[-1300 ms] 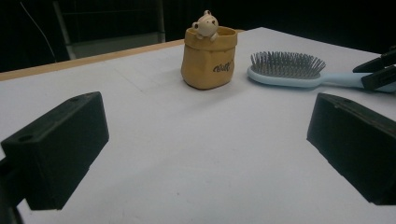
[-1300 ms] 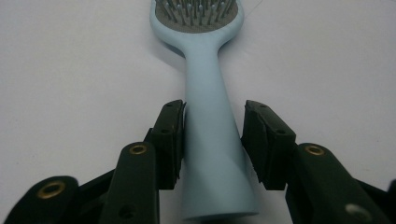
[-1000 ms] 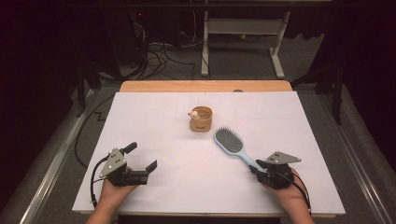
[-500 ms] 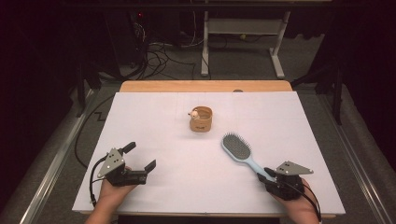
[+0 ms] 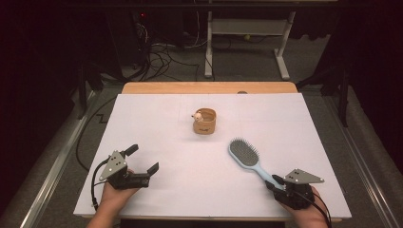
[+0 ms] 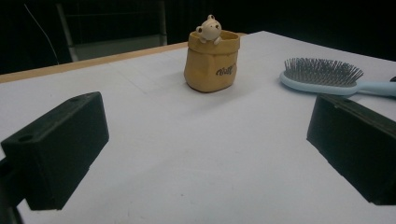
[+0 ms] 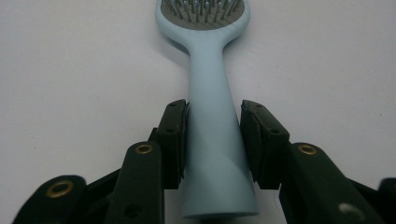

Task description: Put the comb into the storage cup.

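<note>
A light-blue hairbrush (image 5: 244,154) lies bristles-up on the white table cover (image 5: 171,118), right of centre, with its handle pointing to the front right. My right gripper (image 5: 274,183) is shut on that handle; in the right gripper view its jaws (image 7: 215,108) hold the hairbrush (image 7: 210,70) from both sides. A tan sack-shaped pot (image 5: 205,122) with a small bear on its rim stands mid-table. My left gripper (image 5: 141,159) rests open at the front left, with nothing between its jaws. From the left gripper (image 6: 205,140) the pot (image 6: 211,60) stands ahead and the hairbrush (image 6: 322,77) to the right.
A wooden table edge (image 5: 209,88) shows beyond the white cover. Behind the table are cables on the floor (image 5: 161,57) and a white metal frame (image 5: 247,33). Bare white surface lies between the two grippers.
My right gripper has drawn the hairbrush toward the front right, nearer the table's front edge. The left gripper has barely moved and stays open.
</note>
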### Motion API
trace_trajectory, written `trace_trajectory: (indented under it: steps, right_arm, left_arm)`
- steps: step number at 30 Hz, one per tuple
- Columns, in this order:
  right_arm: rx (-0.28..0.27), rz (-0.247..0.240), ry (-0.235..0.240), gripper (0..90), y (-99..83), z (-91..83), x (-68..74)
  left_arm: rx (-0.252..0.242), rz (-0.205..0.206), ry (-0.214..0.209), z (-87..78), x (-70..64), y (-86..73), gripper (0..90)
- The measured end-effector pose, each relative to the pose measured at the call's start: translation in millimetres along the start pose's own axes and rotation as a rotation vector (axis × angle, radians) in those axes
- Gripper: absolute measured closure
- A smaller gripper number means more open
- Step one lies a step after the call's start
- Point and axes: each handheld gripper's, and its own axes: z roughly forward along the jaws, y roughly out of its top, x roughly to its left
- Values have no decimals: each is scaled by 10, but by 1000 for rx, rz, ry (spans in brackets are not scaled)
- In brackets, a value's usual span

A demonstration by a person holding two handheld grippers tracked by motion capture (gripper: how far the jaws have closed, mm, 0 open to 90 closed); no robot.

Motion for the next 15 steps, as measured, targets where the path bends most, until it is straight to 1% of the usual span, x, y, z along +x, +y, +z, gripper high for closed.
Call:
trace_trajectory:
  steps: [2, 6, 8, 9, 10, 15]
  right_arm:
    - [-13, 11, 10, 596, 1, -10, -2]
    - [-68, 24, 29, 529, 21, -47, -14]
    - [-89, 42, 35, 487, 20, -55, -18]
    - [-113, 52, 37, 455, 20, -63, -35]
    - [-113, 52, 37, 455, 20, -63, -35]
    - [-176, 86, 48, 362, 25, -79, -83]
  left_arm:
    - [3, -4, 2, 4, 7, 0, 0]
    - [7, -5, 0, 11, 8, -3, 0]
    - [12, -7, -2, 15, 5, -5, 0]
    - [11, -5, -3, 14, 2, -5, 0]
    - [10, -2, -4, 12, -2, -3, 0]
    - [10, -5, -3, 13, 1, -4, 0]
